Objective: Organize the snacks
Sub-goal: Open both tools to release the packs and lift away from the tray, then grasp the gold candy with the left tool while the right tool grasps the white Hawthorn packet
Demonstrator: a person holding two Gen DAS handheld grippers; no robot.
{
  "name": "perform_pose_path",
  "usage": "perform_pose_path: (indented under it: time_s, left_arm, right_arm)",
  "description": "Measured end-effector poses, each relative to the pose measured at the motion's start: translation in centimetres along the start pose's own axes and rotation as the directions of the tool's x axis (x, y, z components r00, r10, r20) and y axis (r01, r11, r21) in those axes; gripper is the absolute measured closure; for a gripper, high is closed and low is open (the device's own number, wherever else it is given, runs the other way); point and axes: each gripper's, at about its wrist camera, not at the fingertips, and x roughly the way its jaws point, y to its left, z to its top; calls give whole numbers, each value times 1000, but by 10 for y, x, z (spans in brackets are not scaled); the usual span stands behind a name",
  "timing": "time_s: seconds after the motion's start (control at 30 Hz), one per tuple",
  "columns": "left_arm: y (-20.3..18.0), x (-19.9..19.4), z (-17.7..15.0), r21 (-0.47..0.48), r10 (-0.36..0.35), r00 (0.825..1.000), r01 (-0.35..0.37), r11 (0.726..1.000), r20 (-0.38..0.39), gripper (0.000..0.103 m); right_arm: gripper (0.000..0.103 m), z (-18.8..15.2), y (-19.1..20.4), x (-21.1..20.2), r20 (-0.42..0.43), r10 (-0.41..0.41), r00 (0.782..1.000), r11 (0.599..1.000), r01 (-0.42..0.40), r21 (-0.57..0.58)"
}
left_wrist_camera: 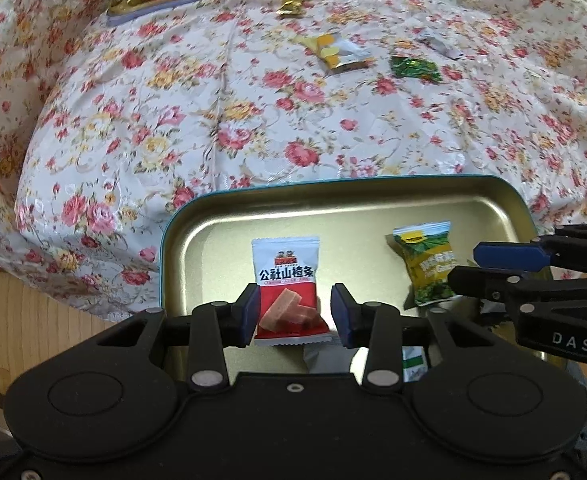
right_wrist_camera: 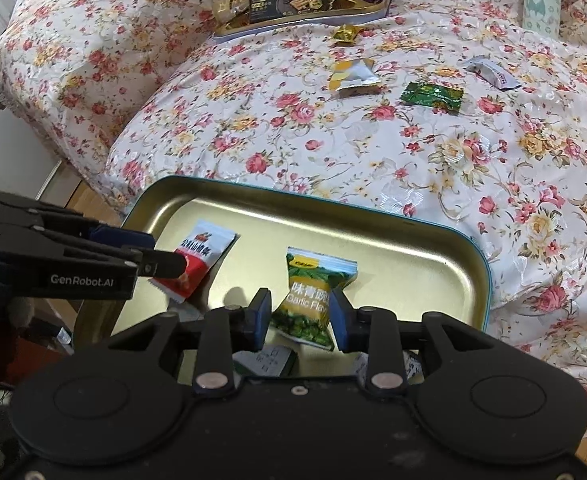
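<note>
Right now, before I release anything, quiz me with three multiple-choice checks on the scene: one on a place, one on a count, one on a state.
1. Where is the green-and-yellow packet?
A. On the cloth
B. Between the right gripper's fingers, over the near tray
C. In the far tray

2. How many loose sweets and packets lie on the cloth between the two trays?
A. Two
B. Four
C. Seven

3. What state is the left gripper in?
A. Open and empty
B. Gripping the red-and-white packet
C. Out of view

Answers:
1 B, the packet is pinched at its waist between the pads.
2 B, there is a gold sweet, a yellow packet, a dark green packet and a white packet.
3 B, the packet sits clamped between its pads.
</note>
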Motion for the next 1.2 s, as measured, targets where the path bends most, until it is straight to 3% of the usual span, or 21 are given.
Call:
perform_pose_path:
  time_s: [0.2,0.43,0.67,0.8,0.9,1.2]
  left_arm:
    - [-6,-18,11,63,-9,998,5,998,61,55]
    - [-5,-36,45,90,16,980,-34,995,200,54]
    - [-2,-37,87,66,49,923,-80,995,381,53]
    - [1,-23,109,50,50,890,-81,995,452,52]
    - [4,-7,123,30,63,862,-90,995,502,42]
    - [5,42,156,55,81,836,-132,990,543,42]
  right_arm:
    - [68,7,-1,-16,36,-22,999,999,23,-48]
    - [65,35,-18,-34,167,-77,983,994,88,-64]
    - [60,71,-42,-30,332,-155,930,983,179,-42]
    - [56,86,-58,-15,431,-214,876,964,262,-52]
    - [53,95,-73,-2,479,-245,843,950,307,-53]
    - [52,128,-126,50,459,-324,828,938,345,40]
